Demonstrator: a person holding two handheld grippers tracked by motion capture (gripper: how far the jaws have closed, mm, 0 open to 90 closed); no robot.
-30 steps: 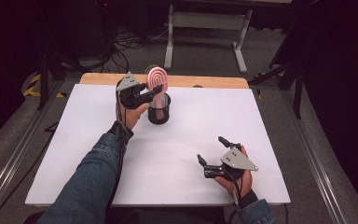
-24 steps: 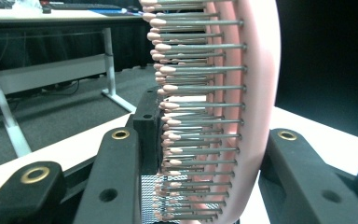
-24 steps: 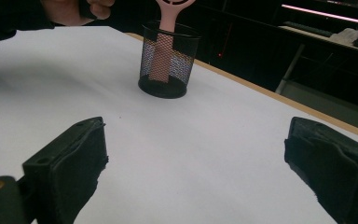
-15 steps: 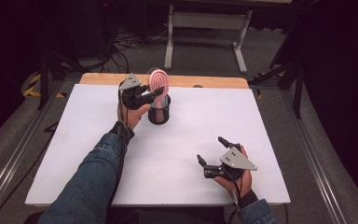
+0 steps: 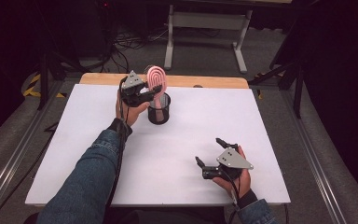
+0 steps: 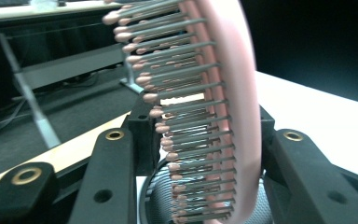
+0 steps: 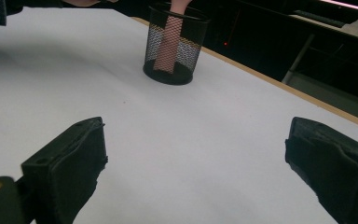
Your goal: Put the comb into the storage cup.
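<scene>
A pink hairbrush [image 5: 156,77] stands handle-down in a black mesh cup [image 5: 159,109] at the back left of the white table top [image 5: 196,126]. My left gripper [image 5: 154,91] holds the brush head just above the cup rim. In the left gripper view the bristles [image 6: 168,121] meet one jaw and the pink back [image 6: 242,116] the other, over the cup [image 6: 156,203]. The jaws have just been opening a little, with the brush still between them and touched. My right gripper [image 5: 209,150] rests open near the front right, nothing between its jaws [image 7: 196,149]. It faces the cup [image 7: 172,46].
A wooden strip [image 5: 205,81] runs along the table's far edge. A grey metal stand [image 5: 205,28] and cables lie on the dark floor behind. Metal rails [image 5: 317,163] flank the table. The person's denim sleeve [image 5: 91,177] crosses the front left.
The left hand with the brush has barely shifted, and the brush sits a touch lower in the cup. The right gripper has stayed put.
</scene>
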